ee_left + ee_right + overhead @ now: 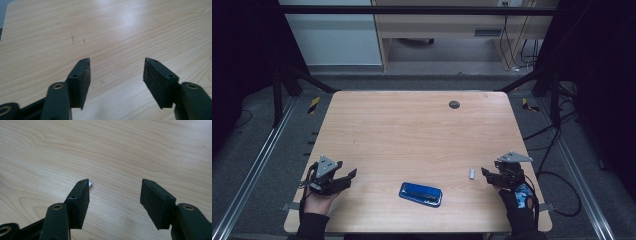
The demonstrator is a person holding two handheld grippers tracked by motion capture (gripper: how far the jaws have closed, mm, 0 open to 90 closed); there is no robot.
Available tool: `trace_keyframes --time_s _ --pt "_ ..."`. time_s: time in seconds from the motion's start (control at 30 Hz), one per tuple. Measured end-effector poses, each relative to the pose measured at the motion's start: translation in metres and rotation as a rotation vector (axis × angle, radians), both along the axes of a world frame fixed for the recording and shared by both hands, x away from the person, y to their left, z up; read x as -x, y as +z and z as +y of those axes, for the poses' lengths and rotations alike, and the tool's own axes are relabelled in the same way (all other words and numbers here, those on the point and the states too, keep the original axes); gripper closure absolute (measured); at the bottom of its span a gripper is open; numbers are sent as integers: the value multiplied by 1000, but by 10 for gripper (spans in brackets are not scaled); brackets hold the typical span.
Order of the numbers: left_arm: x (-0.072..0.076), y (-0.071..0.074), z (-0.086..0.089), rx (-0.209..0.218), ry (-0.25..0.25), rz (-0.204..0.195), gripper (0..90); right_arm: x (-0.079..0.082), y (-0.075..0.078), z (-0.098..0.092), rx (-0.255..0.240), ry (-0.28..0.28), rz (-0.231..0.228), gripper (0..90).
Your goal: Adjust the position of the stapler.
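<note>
Nothing is being gripped yet: right gripper (488, 174), jaws wide, is nearing the small white piece (472, 173) by the table's (412, 130) near edge, left gripper (343, 176) is waiting wide and empty, blue case (420, 194) is lying untouched.

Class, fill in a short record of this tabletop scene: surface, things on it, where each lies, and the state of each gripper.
Surface: wooden table
Near centre front: blue case, lying flat
Right front: small white piece, just ahead of the right gripper
Left gripper: jaws open, nothing between them
Right gripper: jaws open, nothing between them
Far side: dark round hole
</note>
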State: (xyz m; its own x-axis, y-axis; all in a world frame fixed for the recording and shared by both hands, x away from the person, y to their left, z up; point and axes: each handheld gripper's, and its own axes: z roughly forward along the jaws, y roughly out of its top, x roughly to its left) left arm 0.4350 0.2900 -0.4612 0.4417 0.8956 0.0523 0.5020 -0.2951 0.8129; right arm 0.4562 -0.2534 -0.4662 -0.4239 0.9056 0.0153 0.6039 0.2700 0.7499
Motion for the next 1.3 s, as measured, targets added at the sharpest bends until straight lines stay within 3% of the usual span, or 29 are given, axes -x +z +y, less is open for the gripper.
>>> trace_keyframes --time_s 0.17,0.37,0.53,0.8,1.03,1.3 --pt "4 -2 7 32 20 35 416 1 5 5 -2 47 8 417" --pt "8 2 11 71 22 22 418 2 12 9 -13 89 12 420" --pt "4 -4 7 50 15 59 404 1 18 17 -14 137 4 442" --pt "4 -4 6 24 8 49 391 0 29 32 -3 202 16 456" --pt "3 -6 6 -13 -6 48 391 1 36 54 21 295 21 467" --pt "2 -6 8 -11 -4 51 393 -3 43 78 42 386 52 478"
